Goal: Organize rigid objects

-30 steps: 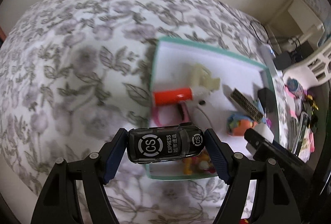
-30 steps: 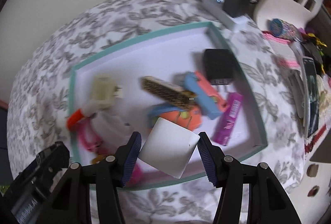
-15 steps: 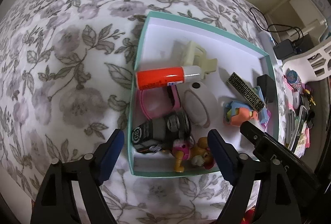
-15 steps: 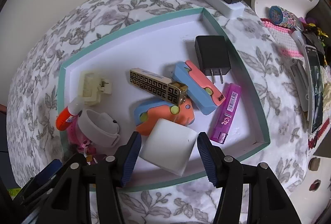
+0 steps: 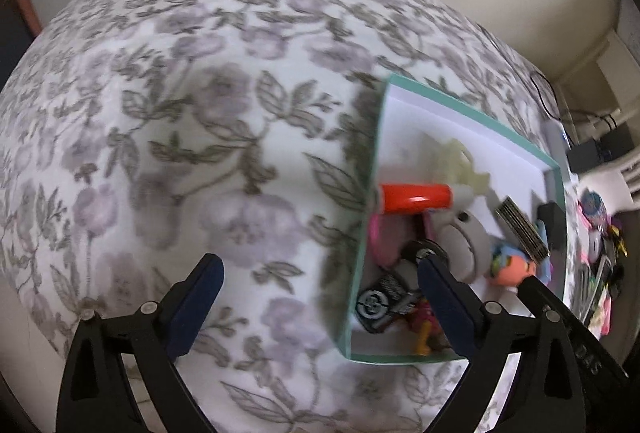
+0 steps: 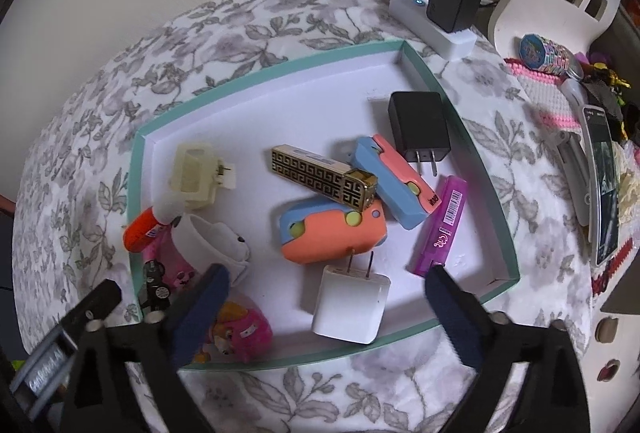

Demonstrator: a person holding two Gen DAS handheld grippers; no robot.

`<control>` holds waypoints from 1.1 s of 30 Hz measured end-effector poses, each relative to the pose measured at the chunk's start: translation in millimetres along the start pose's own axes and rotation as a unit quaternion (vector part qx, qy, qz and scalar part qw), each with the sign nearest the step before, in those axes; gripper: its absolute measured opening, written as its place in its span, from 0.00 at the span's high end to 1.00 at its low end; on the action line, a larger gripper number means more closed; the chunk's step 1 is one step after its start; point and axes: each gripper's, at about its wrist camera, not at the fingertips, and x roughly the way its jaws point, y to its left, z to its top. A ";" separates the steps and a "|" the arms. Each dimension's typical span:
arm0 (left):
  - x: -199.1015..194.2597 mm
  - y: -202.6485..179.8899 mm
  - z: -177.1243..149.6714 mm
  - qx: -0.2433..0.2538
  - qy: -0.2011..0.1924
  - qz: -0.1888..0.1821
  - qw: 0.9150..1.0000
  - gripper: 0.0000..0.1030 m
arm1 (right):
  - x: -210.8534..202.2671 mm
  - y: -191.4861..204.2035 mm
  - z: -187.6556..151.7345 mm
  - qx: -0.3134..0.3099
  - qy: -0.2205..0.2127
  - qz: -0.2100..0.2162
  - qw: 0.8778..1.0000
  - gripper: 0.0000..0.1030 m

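Floral cloth (image 6: 304,13) covers the table under a teal-rimmed tray (image 6: 494,193) of small objects. Over the tray's near edge, the right gripper (image 6: 326,295) is opening wide, its pads clear of the white charger (image 6: 350,309) lying flat between them. Left of the tray, the left gripper (image 5: 318,297) is opening over bare cloth; the black toy truck (image 5: 386,303) lies in the tray's near-left corner.

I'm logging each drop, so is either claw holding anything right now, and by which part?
Nothing is held. The right claw is opening around the white charger, which lies free in the tray; the left claw is opening, empty.
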 end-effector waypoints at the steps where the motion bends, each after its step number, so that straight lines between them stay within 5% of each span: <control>1: -2.4 4.4 0.0 -0.004 -0.006 0.001 1.000 0.05 | -2.7 2.7 -1.1 -0.006 -0.007 0.001 1.000 0.00; 9: -22.8 6.2 -3.1 0.010 -0.052 0.002 0.999 0.05 | -20.3 15.6 -11.2 -0.027 -0.045 0.009 0.999 0.00; 33: -63.1 8.5 -23.3 0.048 -0.103 0.020 0.993 0.05 | -60.8 22.6 -34.5 -0.046 -0.095 0.036 0.994 0.00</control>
